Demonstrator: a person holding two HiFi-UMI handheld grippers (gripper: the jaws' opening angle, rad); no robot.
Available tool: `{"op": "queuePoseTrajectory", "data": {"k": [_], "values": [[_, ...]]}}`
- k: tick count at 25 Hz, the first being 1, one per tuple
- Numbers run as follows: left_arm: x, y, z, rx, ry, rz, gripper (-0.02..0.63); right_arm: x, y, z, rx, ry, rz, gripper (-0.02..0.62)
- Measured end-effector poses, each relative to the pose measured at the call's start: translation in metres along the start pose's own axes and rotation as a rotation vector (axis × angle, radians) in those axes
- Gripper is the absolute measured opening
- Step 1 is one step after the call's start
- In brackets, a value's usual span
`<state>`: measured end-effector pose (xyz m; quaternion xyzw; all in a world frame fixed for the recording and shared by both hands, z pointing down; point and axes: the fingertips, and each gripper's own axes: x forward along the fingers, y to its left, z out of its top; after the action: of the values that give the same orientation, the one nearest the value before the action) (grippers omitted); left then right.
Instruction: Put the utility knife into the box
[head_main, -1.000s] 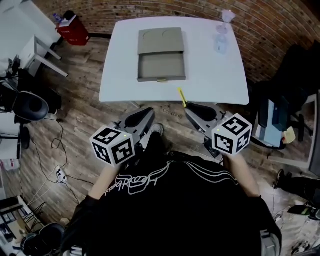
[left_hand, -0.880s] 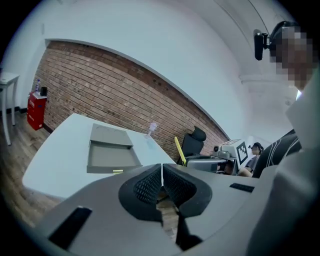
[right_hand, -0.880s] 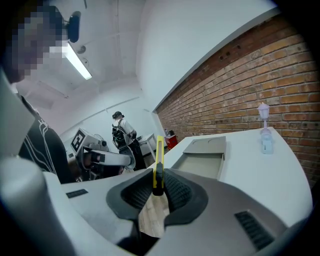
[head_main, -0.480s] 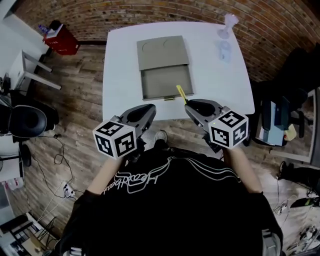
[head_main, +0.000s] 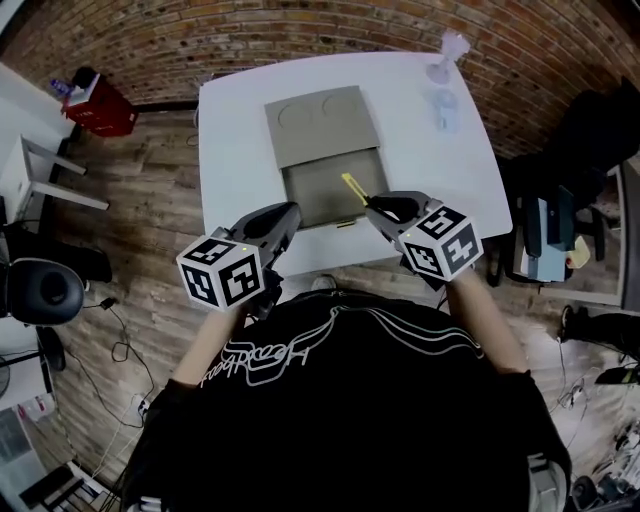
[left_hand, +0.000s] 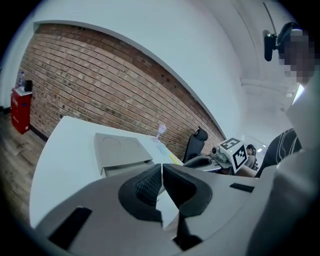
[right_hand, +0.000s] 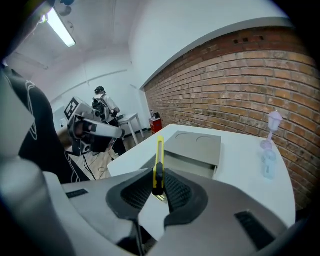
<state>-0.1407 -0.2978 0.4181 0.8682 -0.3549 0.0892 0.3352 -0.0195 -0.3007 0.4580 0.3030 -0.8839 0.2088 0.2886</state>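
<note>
Currently held: utility knife is clamped btwn the pads of the right tool, yellow body on edge, most of its length sticking out past the tips.
Knife position: it is carried in the air over the near end of the box, not yet inside.
Box: grey, lid slid toward the far side so the near tray is left open, prob. to receive the knife; it lies on the white worktop.
Left tool: jaws are shut together w/ nothing btwn them; it is kept near the box's near-left corner, prob. to steady it if needed.
Grip reason: knife is pinched at its rear so the front can be lowered in first w/o the tool fouling the walls.
Stage: carry judged nearly done; lowering and release remain.
</note>
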Motion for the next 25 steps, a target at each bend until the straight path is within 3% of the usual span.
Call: {"op": "queuePoseTrajectory", "data": {"k": [7, 14, 25], "values": [[0.012, 0.034, 0.008, -0.014, 0.028, -0.018, 0.035, 0.041, -0.024, -0.006, 0.016, 0.086, -0.027, 0.069], [0.019, 0.051, 0.006, -0.035, 0.049, -0.027, 0.035, 0.077, -0.041, -0.027, -0.038, 0.228, -0.068, 0.069], [0.007, 0.072, 0.013, -0.062, 0.036, 0.022, 0.034, 0.117, -0.057, -0.06, -0.111, 0.421, -0.081, 0.069]]}}
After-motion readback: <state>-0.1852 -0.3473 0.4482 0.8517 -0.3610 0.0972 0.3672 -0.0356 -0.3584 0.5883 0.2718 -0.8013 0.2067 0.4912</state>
